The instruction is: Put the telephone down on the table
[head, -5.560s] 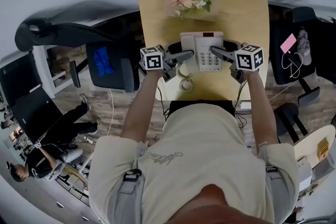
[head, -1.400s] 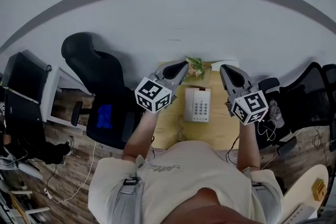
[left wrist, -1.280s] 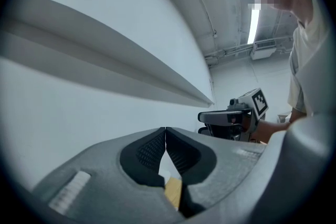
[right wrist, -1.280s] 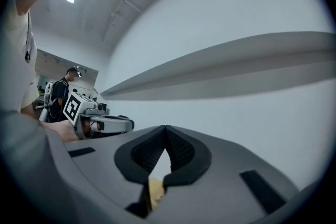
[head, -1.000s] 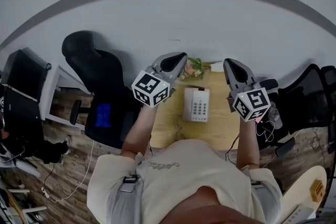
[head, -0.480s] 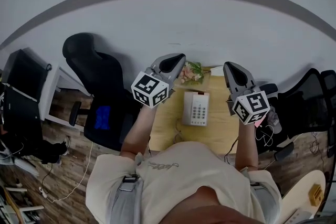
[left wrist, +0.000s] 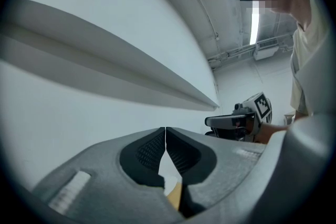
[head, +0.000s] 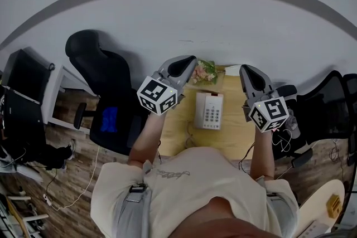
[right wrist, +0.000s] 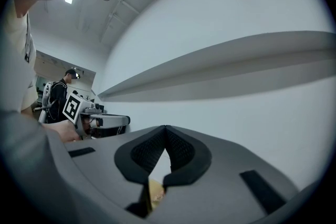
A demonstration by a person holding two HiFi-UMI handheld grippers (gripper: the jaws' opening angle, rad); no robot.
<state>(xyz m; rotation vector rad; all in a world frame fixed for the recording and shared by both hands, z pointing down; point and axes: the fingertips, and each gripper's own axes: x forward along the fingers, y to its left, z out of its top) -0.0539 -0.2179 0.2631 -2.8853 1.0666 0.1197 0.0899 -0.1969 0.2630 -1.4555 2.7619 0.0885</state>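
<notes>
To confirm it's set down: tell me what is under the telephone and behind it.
The telephone lies on the wooden table. Behind it is a bunch of flowers. The left gripper covers part of them; the tabletop beneath the telephone is hidden.

A light wooden table [head: 231, 124] stands against the pale wall. The white telephone [head: 210, 110] lies flat near its middle, keypad up. A bunch of pink flowers [head: 204, 71] sits at the far edge, with a small white object [head: 232, 70] just beside it, too small to identify.
</notes>
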